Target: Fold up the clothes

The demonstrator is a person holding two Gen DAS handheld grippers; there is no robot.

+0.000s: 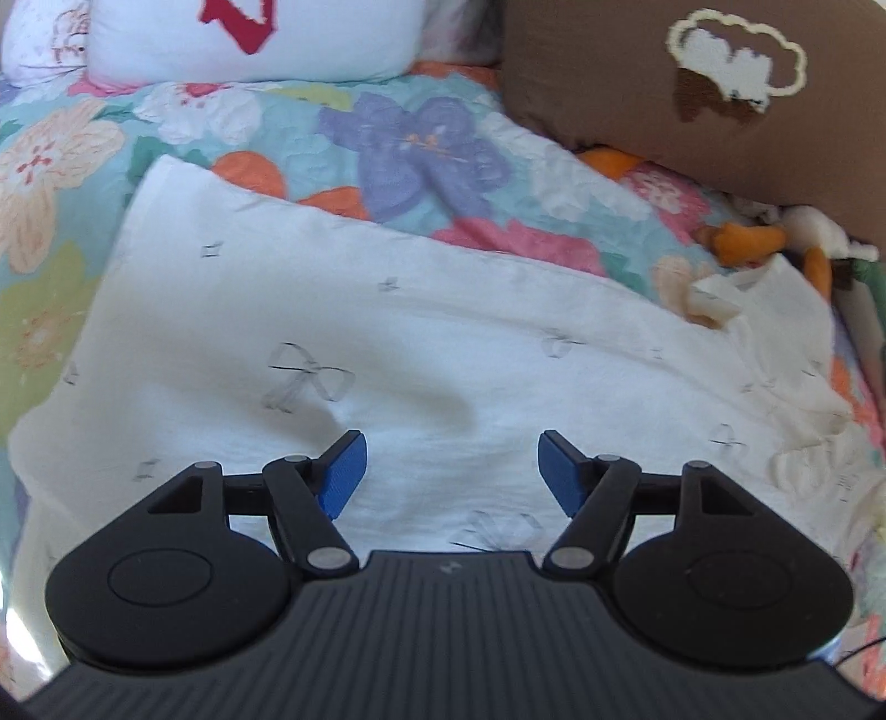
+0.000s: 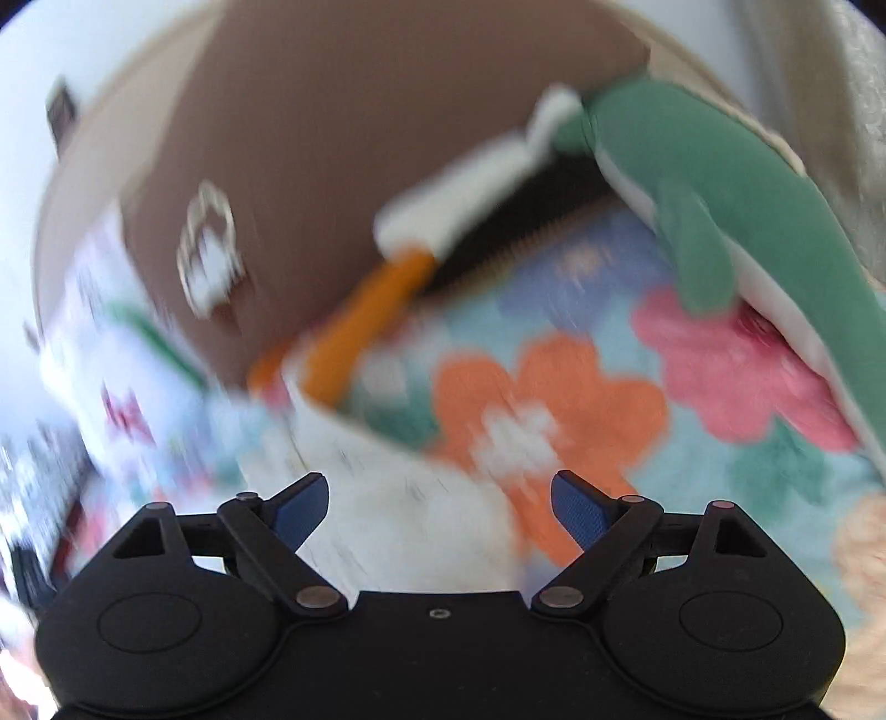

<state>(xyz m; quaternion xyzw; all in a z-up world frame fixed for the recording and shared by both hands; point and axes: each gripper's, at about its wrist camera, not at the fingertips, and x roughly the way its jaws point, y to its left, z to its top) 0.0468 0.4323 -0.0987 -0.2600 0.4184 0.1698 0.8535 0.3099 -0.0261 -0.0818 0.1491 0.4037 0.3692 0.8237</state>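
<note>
A white garment with faint grey bow prints lies spread on a floral bedspread. My left gripper hovers just above its middle, open and empty, blue pads wide apart. A rumpled corner of the garment lies at the far right. In the blurred right wrist view, my right gripper is open and empty over a white edge of the garment on the bedspread.
A brown cushion with a white cloud motif stands at the back right; it also shows in the right wrist view. White pillows lie at the back left. A green plush toy and an orange plush part lie beside the cushion.
</note>
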